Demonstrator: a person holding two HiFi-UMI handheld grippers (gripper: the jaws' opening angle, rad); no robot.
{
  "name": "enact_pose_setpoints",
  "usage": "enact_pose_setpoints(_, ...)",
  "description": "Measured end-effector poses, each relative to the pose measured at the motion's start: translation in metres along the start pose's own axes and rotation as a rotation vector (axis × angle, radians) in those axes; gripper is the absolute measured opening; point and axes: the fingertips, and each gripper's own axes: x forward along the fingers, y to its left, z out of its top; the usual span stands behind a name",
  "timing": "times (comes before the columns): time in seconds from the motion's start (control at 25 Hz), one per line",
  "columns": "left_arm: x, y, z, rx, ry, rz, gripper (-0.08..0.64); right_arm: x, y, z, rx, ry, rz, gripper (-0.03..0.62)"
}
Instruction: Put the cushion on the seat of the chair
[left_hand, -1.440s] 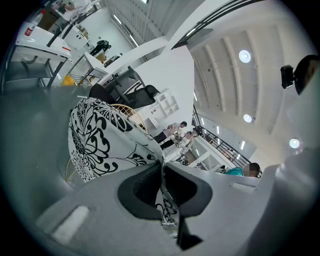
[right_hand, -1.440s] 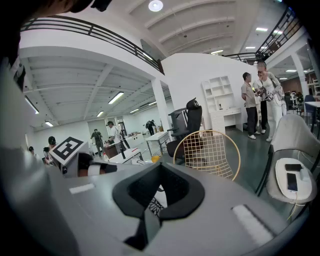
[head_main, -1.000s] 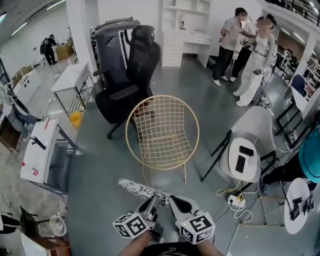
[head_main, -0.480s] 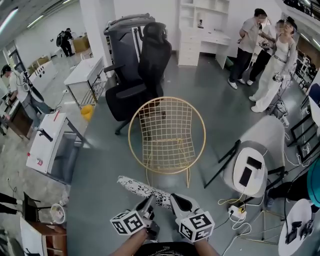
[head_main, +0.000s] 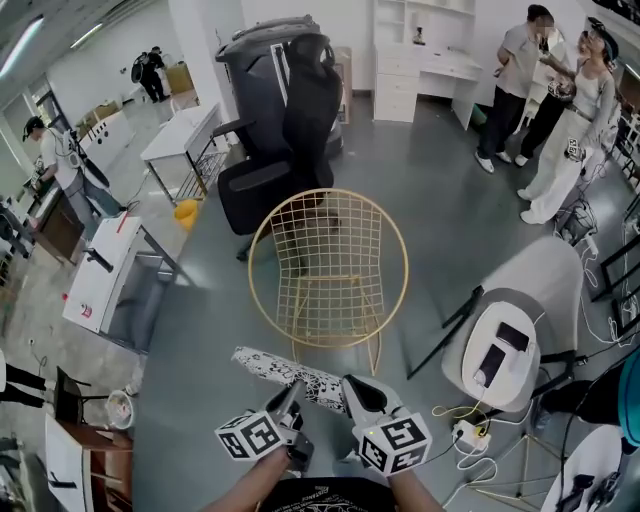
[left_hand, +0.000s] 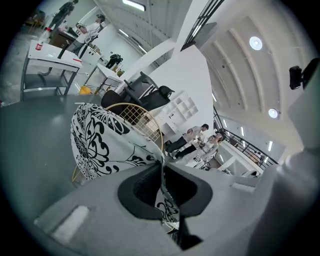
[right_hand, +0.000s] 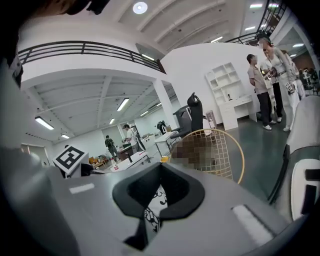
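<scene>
The cushion (head_main: 288, 370) is flat, white with a black flower print, and hangs in the air just in front of the gold wire chair (head_main: 328, 262). Both grippers hold its near edge side by side. My left gripper (head_main: 293, 398) is shut on the fabric, and in the left gripper view the cushion (left_hand: 102, 142) runs out from between the pads toward the chair (left_hand: 136, 118). My right gripper (head_main: 352, 388) is shut on the same edge; a strip of cushion (right_hand: 152, 207) shows between its pads, with the chair (right_hand: 216, 150) ahead. The seat is bare.
A black office chair (head_main: 280, 150) stands right behind the wire chair. A round white table (head_main: 508, 340) with phones is at the right, and a power strip (head_main: 462, 434) with cables lies on the floor near it. A white desk (head_main: 105, 285) stands left. People (head_main: 555, 95) stand far right.
Both grippers have carried the cushion forward toward the wire chair, a little lower. Their grip on it is unchanged.
</scene>
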Motion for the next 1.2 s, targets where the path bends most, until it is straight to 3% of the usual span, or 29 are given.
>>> enact_pose_setpoints(0.4, 0.012, -0.009, 0.011, 0.003, -0.056, 0.045, 0.017, 0.008, -0.009, 0.015, -0.015, 0.007, 0.078, -0.002)
enact_pose_setpoints(1.2, 0.086, 0.017, 0.034, -0.041, 0.025, 0.021, 0.017, 0.049, -0.05, 0.033, -0.015, 0.053, 0.003, -0.002)
